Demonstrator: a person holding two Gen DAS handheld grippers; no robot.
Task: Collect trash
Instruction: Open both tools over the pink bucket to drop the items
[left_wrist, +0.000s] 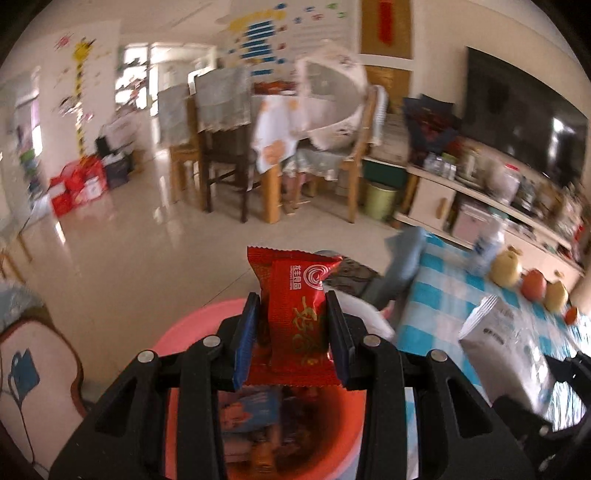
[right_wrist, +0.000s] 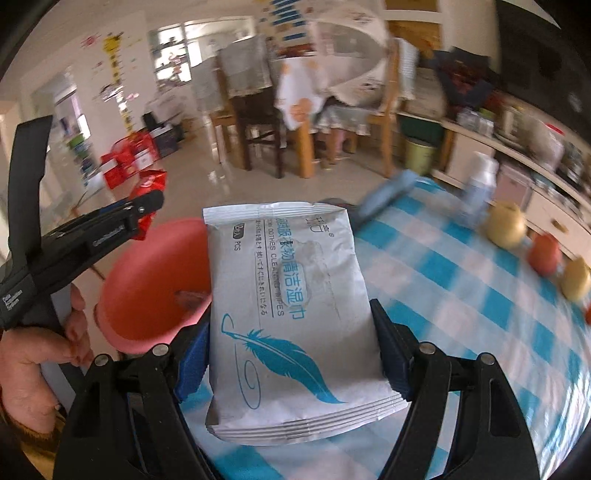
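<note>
Over the pink bin (left_wrist: 184, 328) at the table's edge, that was where both hands were converging. The left gripper (left_wrist: 291, 325) had its two pads clamped tight on a red snack wrapper (left_wrist: 295, 302), which stood upright between them, directly above the bin's open mouth. Held there, I judged, so that a simple release would drop it straight in. More wrappers already lay in the bottom of the bin, so the collecting was well under way.

The right gripper (right_wrist: 291, 347) was beside the bin, over the blue checked tablecloth (right_wrist: 461, 295), and its jaws stood wide but not free: they were pressed against both long edges of a white wet-wipes pack (right_wrist: 291, 306). The pack was broad and flat, which explained the wide stance. Its far end already reached past the near rim of the bin, so it looked next in line.

From the right side I could see the person's left hand (right_wrist: 33, 354) wrapped around the handle of the other tool, next to the bin.

Farther from the bin along the table sat a row of fruit (right_wrist: 506, 225) and a white bottle (right_wrist: 480, 181). Those were left where they were, sensibly, since they did not look like trash.

The risk I saw was the slack pack catching on the bin's rim.
</note>
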